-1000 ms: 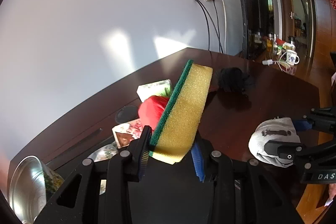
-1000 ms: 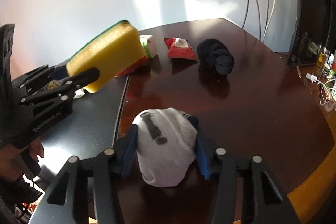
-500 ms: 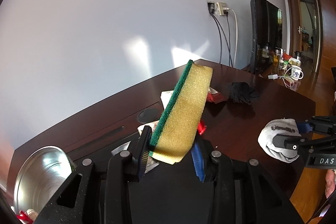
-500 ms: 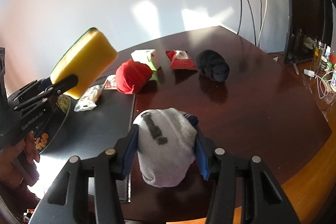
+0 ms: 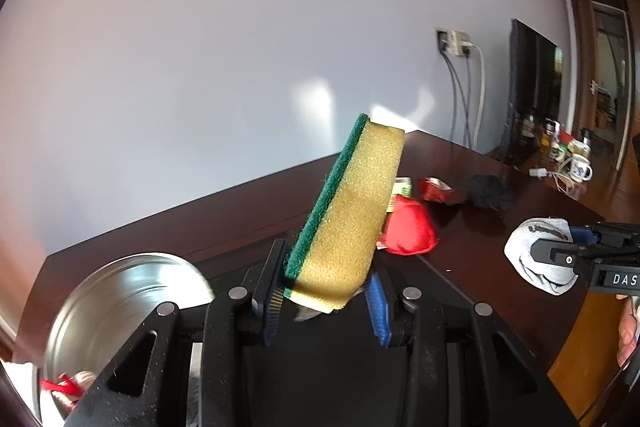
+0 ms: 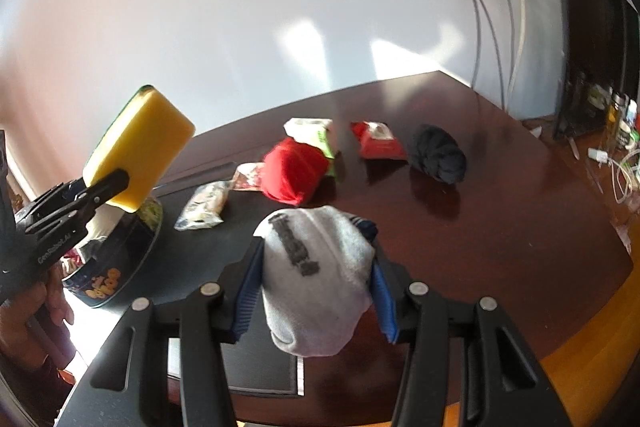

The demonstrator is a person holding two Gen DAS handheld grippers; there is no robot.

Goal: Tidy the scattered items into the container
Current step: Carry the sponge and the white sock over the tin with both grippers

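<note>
My left gripper [image 5: 324, 301] is shut on a yellow sponge with a green scouring side [image 5: 348, 219] and holds it in the air, to the right of the round metal tin [image 5: 120, 291]. In the right wrist view the sponge [image 6: 140, 151] hangs over the tin [image 6: 120, 267]. My right gripper [image 6: 316, 303] is shut on a rolled grey sock [image 6: 316, 275], held above the dark mat. On the table lie a red cloth bundle [image 6: 294, 167], a black sock ball [image 6: 438, 153], a red packet [image 6: 376, 141], a green-white packet [image 6: 314, 129] and a clear snack bag [image 6: 204, 205].
The dark wooden table [image 6: 500, 227] ends at a rounded front edge on the right. A black mat [image 6: 200, 259] covers its left part. A dark monitor [image 6: 592, 39], cables, jars and a mug [image 5: 578, 167] stand at the far right. The tin holds several small items [image 5: 64, 385].
My left gripper has swung left with the sponge, bringing the tin further into view. My right gripper has moved left with the grey sock, toward the mat and tin.
</note>
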